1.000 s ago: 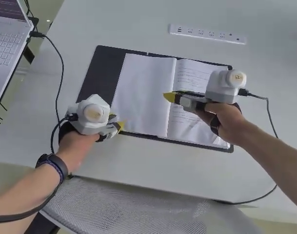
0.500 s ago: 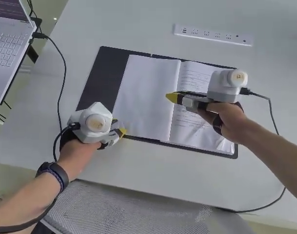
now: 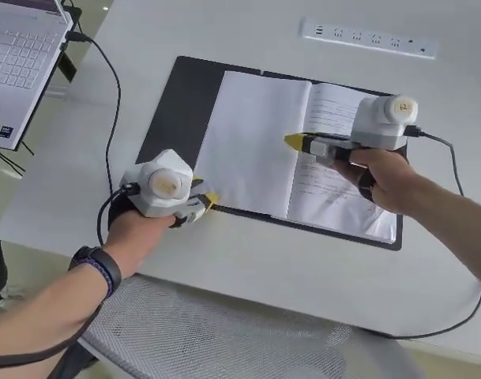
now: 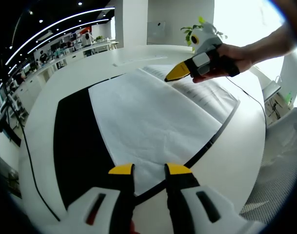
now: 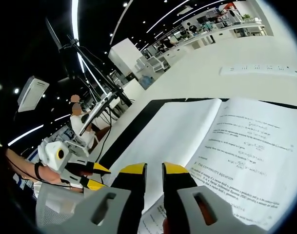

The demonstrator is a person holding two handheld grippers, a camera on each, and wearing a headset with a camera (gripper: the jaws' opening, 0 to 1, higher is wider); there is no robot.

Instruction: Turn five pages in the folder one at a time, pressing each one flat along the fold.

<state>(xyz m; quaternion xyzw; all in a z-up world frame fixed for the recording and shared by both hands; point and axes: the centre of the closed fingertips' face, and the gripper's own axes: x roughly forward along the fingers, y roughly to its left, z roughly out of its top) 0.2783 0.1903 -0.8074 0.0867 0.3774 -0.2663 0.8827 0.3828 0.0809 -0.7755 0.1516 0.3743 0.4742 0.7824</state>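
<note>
Two grippers are at work over the white table (image 3: 303, 268). Nearest us, just past the mesh chair (image 3: 224, 332), the left gripper (image 3: 207, 200) sits right at the near edge of the folder (image 3: 177, 103). Its yellow fingers (image 4: 121, 170) are a little spread, with the folder's edge running in between them, though I can't say they're gripping it.

The folder lies open and flat. Black cover shows at the left, a blank sheet (image 3: 252, 134) lies over it, and there's a printed page (image 3: 335, 189) on the right.

Further in, the right gripper (image 3: 294, 142) has its fingers (image 5: 133, 170) drawn nearly together, holding nothing. They point at the fold (image 3: 291, 197), low over the paper, and whether they touch it I can't tell. To my eye that's the pressing step for the sheet on the left.

So at least one page looks turned. How many of the five are done, the scene doesn't say, and the printed side has yet to go over.

Beyond are a power strip (image 3: 366, 39) and, far left, a laptop (image 3: 19, 71).
</note>
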